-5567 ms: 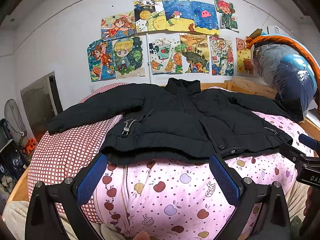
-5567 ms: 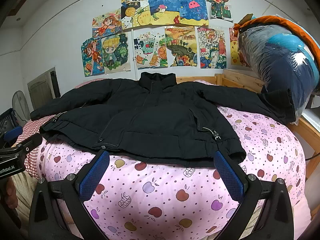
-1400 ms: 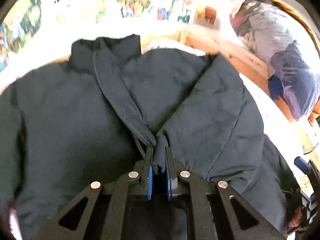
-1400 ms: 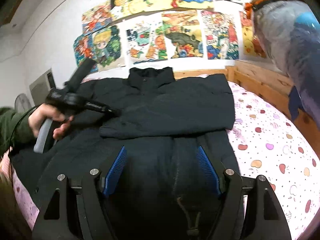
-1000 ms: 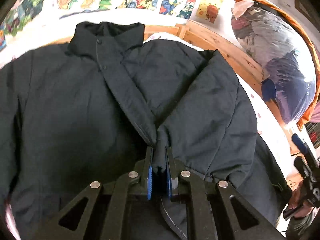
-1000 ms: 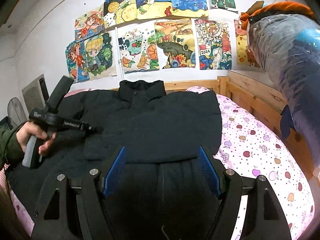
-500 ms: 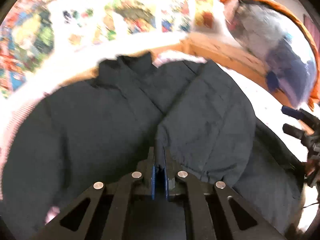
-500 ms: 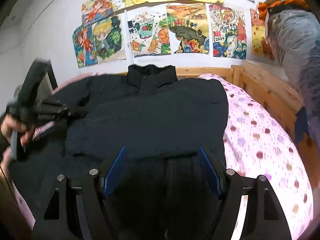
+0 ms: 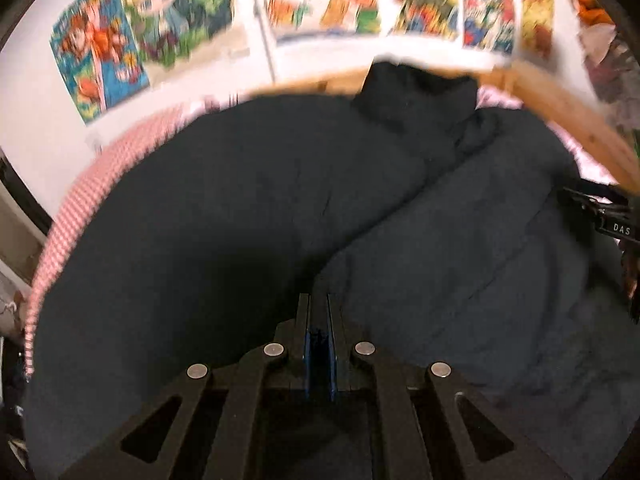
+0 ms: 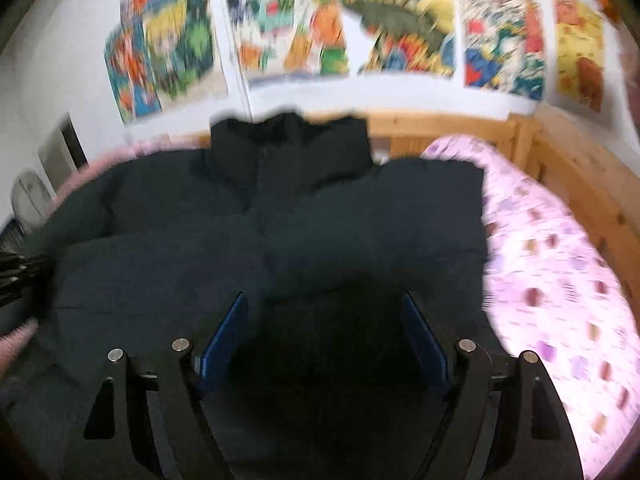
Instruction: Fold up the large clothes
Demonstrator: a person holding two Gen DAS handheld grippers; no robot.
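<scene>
A large black padded jacket (image 9: pixel 240 220) lies front up on the bed, collar (image 9: pixel 416 96) toward the wall. Its right sleeve is folded across the chest (image 9: pixel 460 248). My left gripper (image 9: pixel 318 320) is shut on the end of that folded sleeve, low over the jacket's middle. In the right wrist view the jacket (image 10: pixel 280 232) fills the middle, collar (image 10: pixel 288 140) at the back. My right gripper (image 10: pixel 324 328) is open and empty just above the jacket's lower part. Both views are blurred by motion.
The bed has a pink fruit-print sheet (image 10: pixel 560 280) on the right and a red checked cover (image 9: pixel 80 200) on the left. A wooden bed frame (image 10: pixel 448 136) runs behind. Drawings hang on the wall (image 10: pixel 340 28). The right gripper's body shows at the left wrist view's right edge (image 9: pixel 600 212).
My left gripper, still shut on the sleeve, has carried it further left across the jacket. My right gripper has moved lower and closer over the jacket. Both views now blur.
</scene>
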